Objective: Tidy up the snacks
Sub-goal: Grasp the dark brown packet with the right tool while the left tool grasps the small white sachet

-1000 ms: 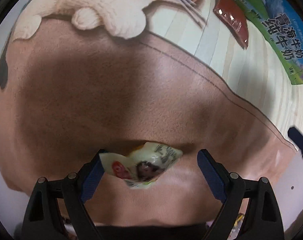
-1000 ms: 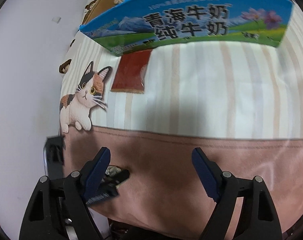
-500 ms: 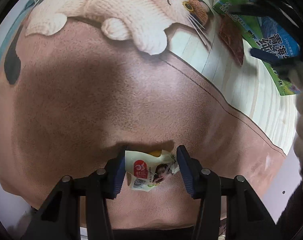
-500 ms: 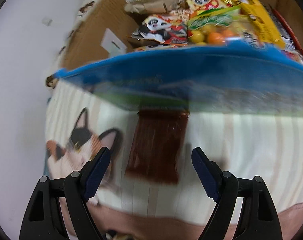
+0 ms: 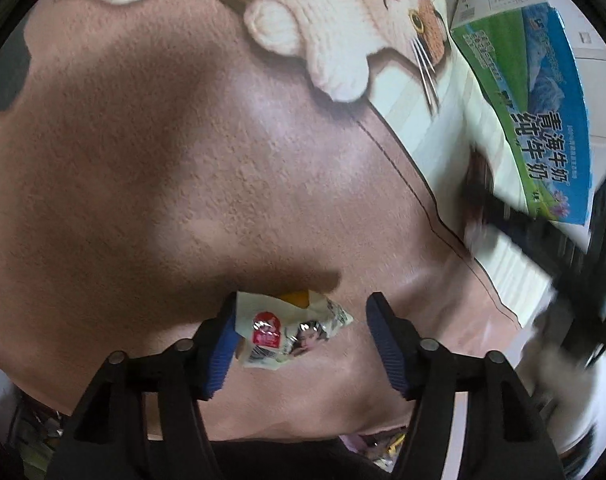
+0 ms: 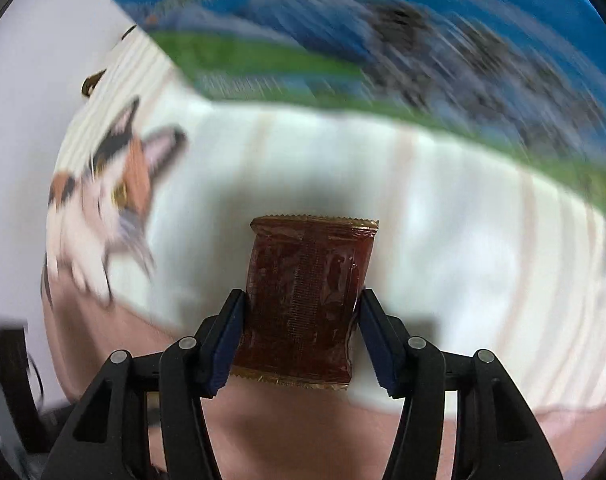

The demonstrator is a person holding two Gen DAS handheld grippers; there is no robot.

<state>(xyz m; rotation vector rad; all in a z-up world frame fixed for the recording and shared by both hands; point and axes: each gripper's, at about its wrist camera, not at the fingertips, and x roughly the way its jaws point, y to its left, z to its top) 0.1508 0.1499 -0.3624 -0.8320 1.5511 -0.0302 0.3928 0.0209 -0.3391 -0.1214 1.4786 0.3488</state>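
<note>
In the left wrist view a small pale snack packet (image 5: 291, 330) with a red logo lies on the pink part of the cat mat, between the fingers of my left gripper (image 5: 303, 340). The left finger touches it; the right finger stands apart, so the gripper is open. In the right wrist view my right gripper (image 6: 301, 328) is shut on a dark red-brown snack packet (image 6: 307, 292), both pads pressing its sides, over the striped cloth. The right gripper also shows blurred at the right of the left wrist view (image 5: 543, 248).
A blue and green milk carton box (image 6: 363, 40) stands just beyond the red packet; it also shows in the left wrist view (image 5: 539, 100). A printed cat (image 5: 343, 20) marks the mat (image 5: 143, 160). White surface lies to the left (image 6: 31, 100).
My right gripper dropped to the red-brown packet and closed on it. My left gripper closed in around the pale packet, then widened again, its left finger still touching.
</note>
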